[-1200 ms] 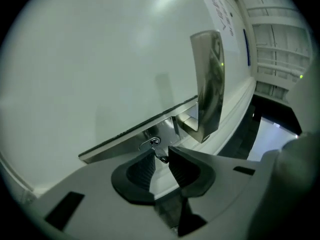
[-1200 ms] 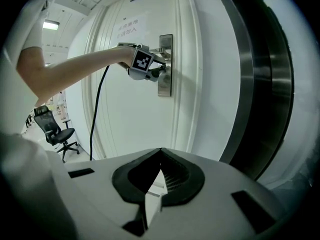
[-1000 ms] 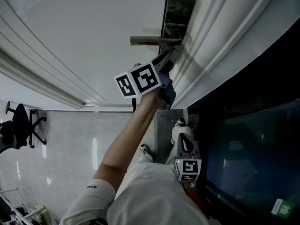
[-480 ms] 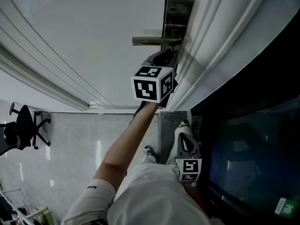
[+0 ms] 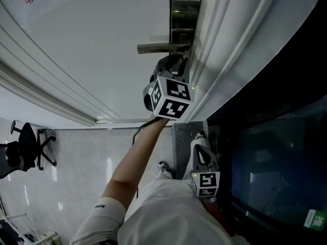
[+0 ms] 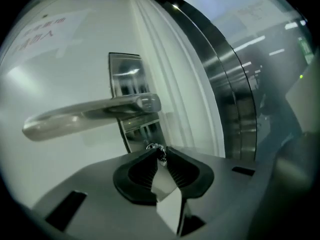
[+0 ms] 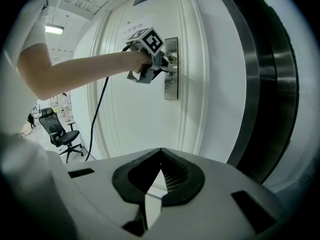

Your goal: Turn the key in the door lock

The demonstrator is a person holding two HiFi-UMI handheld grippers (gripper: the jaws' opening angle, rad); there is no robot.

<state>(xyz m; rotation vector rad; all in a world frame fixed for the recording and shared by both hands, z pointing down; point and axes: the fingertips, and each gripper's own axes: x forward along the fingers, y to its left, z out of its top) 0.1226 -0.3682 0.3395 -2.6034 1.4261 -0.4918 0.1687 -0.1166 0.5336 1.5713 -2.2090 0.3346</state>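
Soft light is washing the door (image 5: pixel 102 50) bright; a ceiling lamp (image 7: pixel 54 29) is glowing at ten o'clock in the right gripper view. The handle (image 6: pixel 90 115) is glinting, casting a faint shadow. Both gripper views are bulging and darkening at their edges.

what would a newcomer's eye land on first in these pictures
The left gripper, under its black-and-white marker cube, is up against the white door, pinching a small key just below the long silver door handle on the steel lock plate. The right gripper hangs idle lower down, jaws together on nothing. A black office chair stands at the head view's left edge.
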